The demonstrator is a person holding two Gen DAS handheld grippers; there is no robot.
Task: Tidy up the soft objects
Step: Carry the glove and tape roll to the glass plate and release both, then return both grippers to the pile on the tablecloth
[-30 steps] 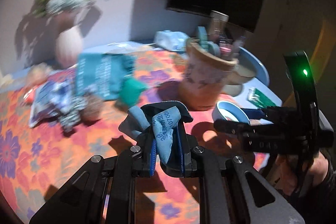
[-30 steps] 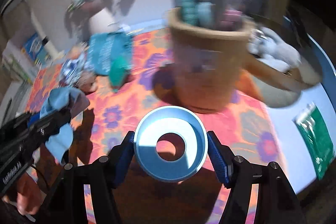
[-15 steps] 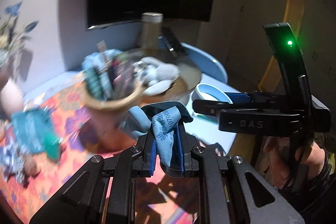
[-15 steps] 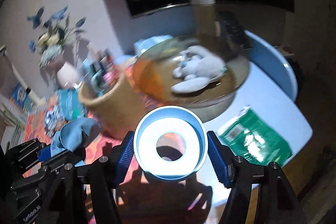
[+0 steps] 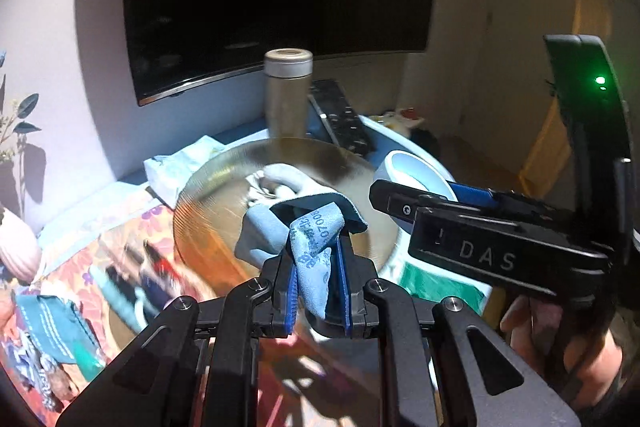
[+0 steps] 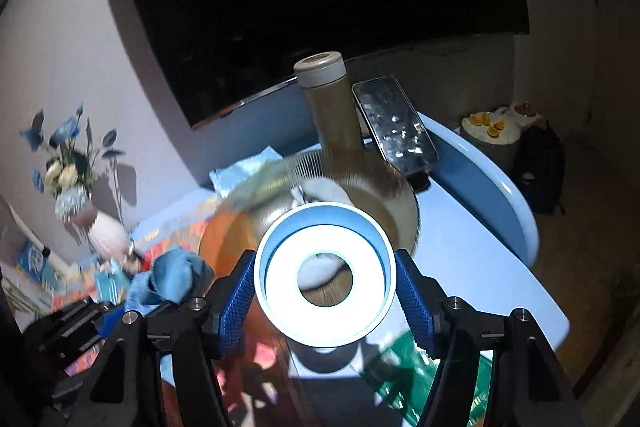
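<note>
My left gripper [image 5: 316, 267] is shut on a folded light blue cloth [image 5: 308, 239] and holds it in the air in front of a wide golden bowl [image 5: 212, 203]. A white soft toy [image 5: 280, 179] lies in the bowl. My right gripper [image 6: 325, 279] is shut on a blue and white tape roll [image 6: 325, 277] and holds it above the bowl's [image 6: 380, 195] near edge. The right gripper also shows in the left wrist view [image 5: 420, 195], to the right of the cloth. The cloth also shows in the right wrist view [image 6: 172, 279], low on the left.
A tan flask [image 5: 288, 91] and a dark phone [image 6: 394, 125] stand behind the bowl. A green packet [image 5: 436, 287] lies on the light blue table [image 6: 480, 247]. A teal cloth [image 5: 52, 323] lies on the flowered tablecloth. A vase of flowers [image 6: 104, 231] stands at the left wall.
Both grippers have swung right and forward, from the clay pot side to the golden bowl. The cloth and the tape roll stay gripped.
</note>
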